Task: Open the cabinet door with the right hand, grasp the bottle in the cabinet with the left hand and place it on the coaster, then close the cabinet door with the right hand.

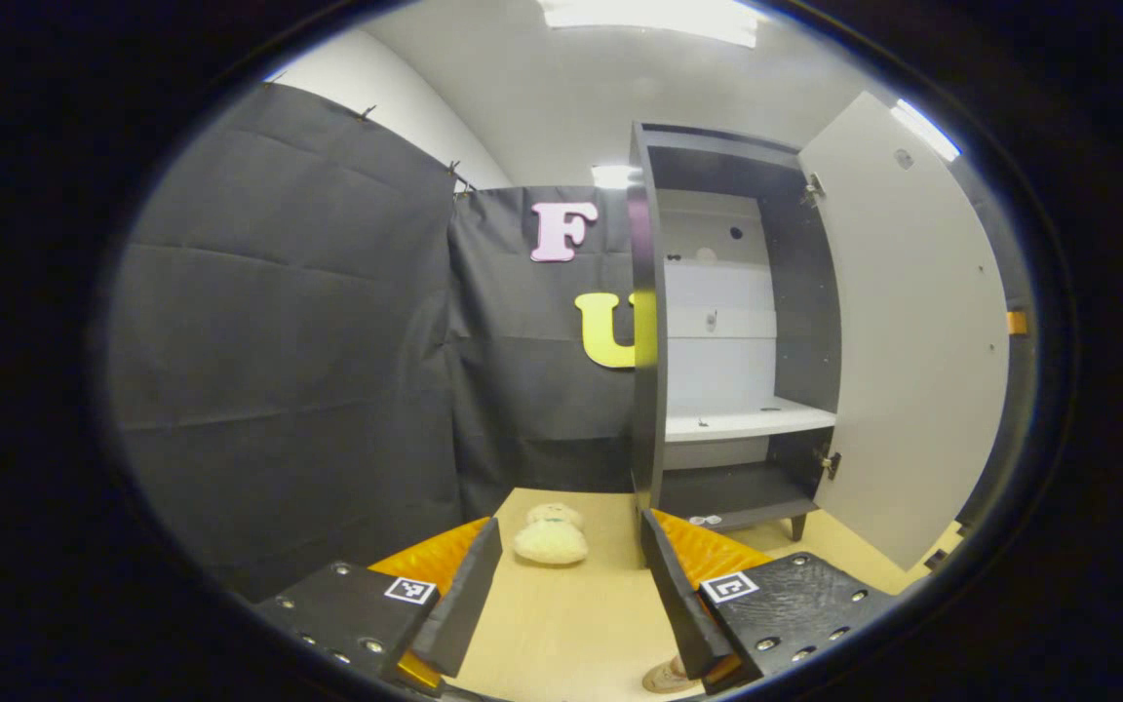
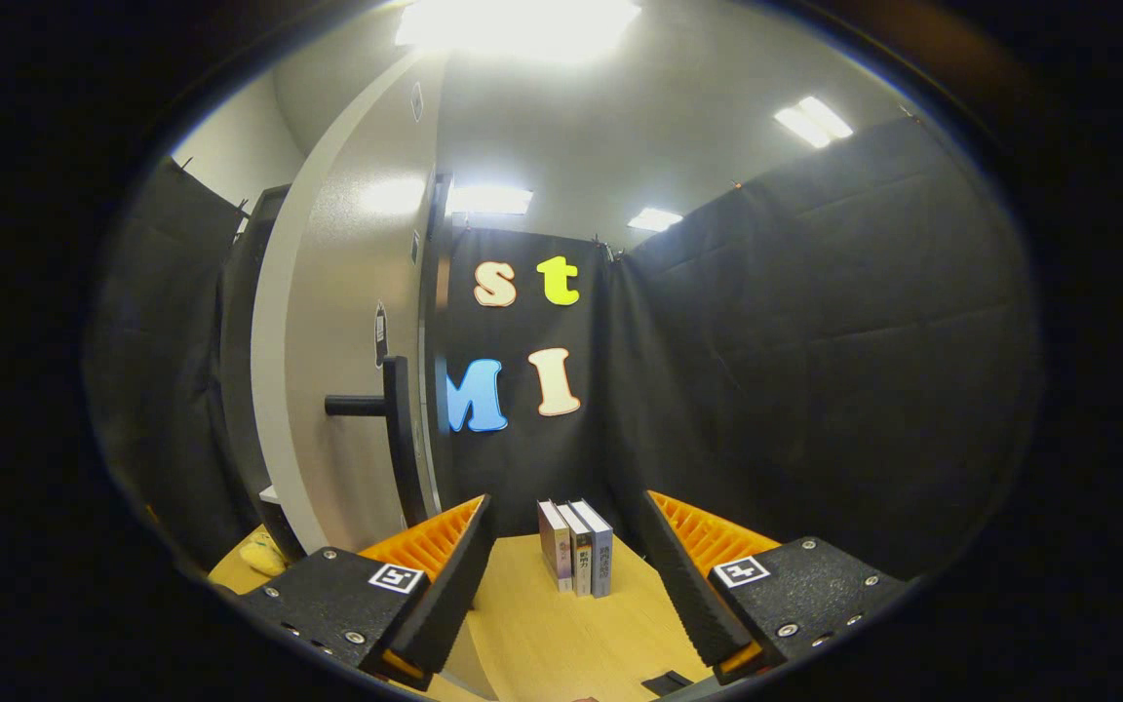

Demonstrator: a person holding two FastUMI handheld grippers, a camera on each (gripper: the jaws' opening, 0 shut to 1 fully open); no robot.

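Both grippers (image 1: 569, 595) (image 2: 569, 575) gape over the wooden table (image 1: 561, 624) beside the open cabinet (image 1: 717, 322).

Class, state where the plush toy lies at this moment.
In the left gripper view the plush toy lies on the wooden table, just left of the open cabinet, ahead between the jaws.

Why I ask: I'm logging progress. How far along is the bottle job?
Done: the white cabinet door stands wide open. In hand: nothing; the left gripper and right gripper are both open. The white shelf looks bare, so the bottle may already be out; closing the door by its black bar handle remains.
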